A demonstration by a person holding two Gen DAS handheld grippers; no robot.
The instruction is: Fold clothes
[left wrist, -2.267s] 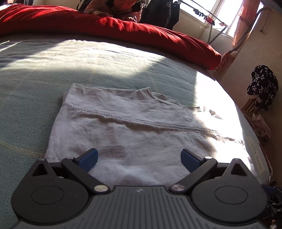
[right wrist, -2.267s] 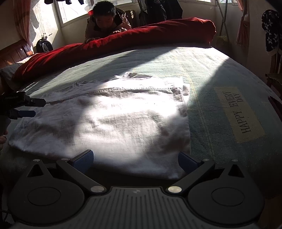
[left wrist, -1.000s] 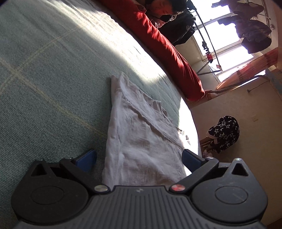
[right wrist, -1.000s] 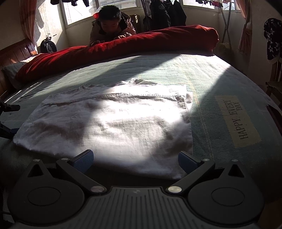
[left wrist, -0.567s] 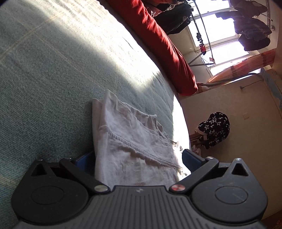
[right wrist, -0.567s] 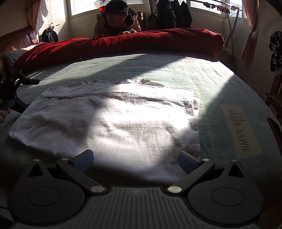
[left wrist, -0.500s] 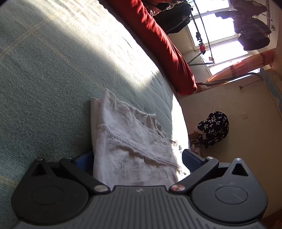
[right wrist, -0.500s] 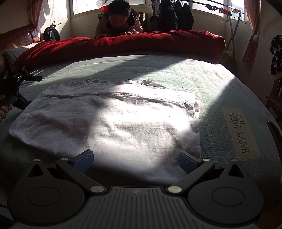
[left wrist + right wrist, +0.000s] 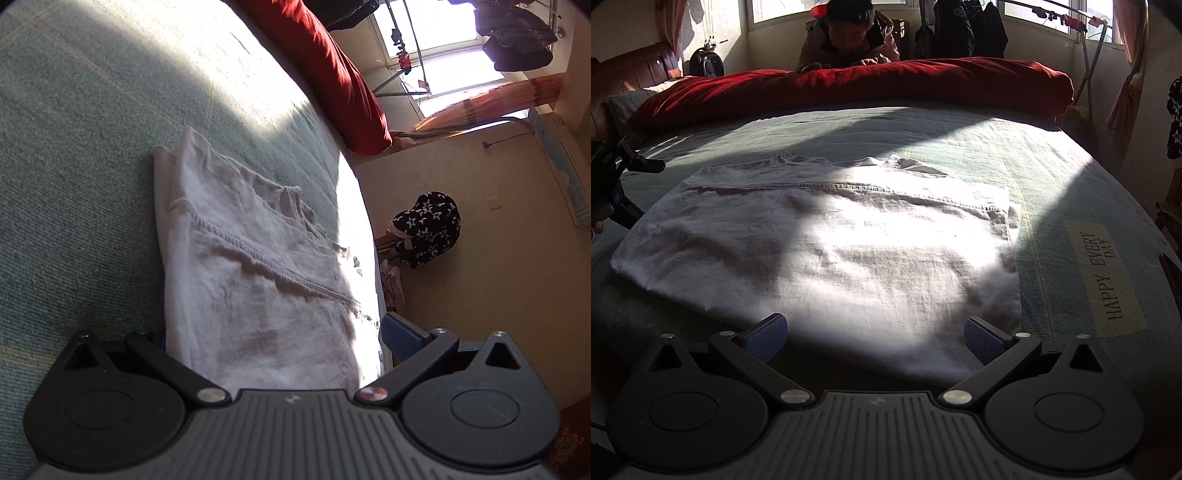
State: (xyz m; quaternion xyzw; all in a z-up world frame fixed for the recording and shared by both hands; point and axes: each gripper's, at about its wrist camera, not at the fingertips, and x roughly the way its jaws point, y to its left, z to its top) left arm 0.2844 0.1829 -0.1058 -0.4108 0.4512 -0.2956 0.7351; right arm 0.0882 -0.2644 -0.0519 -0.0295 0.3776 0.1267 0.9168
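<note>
A white garment [image 9: 827, 258] lies folded flat on the green bedspread [image 9: 960, 147], half in sunlight, with a stitched hem across its far part. My right gripper [image 9: 875, 338] is open at the garment's near edge, its blue pads [image 9: 768, 334] just above the cloth and gripping nothing. My left gripper [image 9: 277, 336] is turned on its side and open at the left edge of the garment [image 9: 240, 280]. Cloth covers one of its fingers, and the other blue pad [image 9: 400, 334] shows on the opposite side. In the right wrist view the left gripper [image 9: 624, 166] sits at the far left edge.
A rolled red duvet [image 9: 886, 85] runs along the bed's far side, and a person [image 9: 849, 40] leans over it. A "HAPPY EVERY DAY" label [image 9: 1104, 273] marks the bedspread on the right. A star-patterned garment [image 9: 424, 225] hangs beside the bed, and a drying rack [image 9: 1086, 48] stands by the window.
The left gripper has rolled onto its side and moved in on the garment's left edge, so cloth now covers one finger. The right gripper has shifted slightly and stays open.
</note>
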